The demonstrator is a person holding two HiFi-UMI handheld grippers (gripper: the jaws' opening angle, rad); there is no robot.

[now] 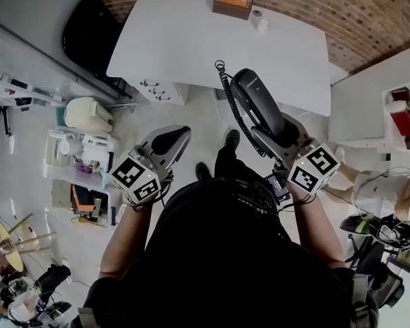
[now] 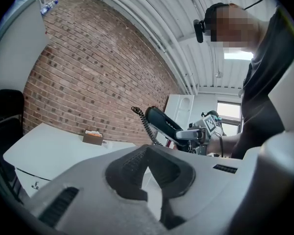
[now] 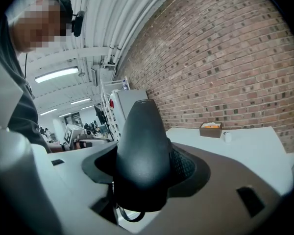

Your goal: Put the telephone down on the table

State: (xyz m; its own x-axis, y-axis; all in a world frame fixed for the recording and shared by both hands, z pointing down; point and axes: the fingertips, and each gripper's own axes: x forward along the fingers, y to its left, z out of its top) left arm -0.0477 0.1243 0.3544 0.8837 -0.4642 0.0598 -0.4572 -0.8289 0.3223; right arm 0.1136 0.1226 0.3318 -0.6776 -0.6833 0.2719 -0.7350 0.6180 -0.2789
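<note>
A black telephone handset with a coiled cord is held in the air in front of the white table, short of its near edge. My right gripper is shut on the handset's lower half. In the right gripper view the handset fills the space between the jaws, and the table lies beyond it. My left gripper hangs lower left, its dark pads together with nothing in them. The left gripper view shows the handset off to the right and the left gripper.
A small brown box and two little white cylinders stand at the table's far edge by the brick wall. A black chair is left of the table. A cluttered white cart stands at the left.
</note>
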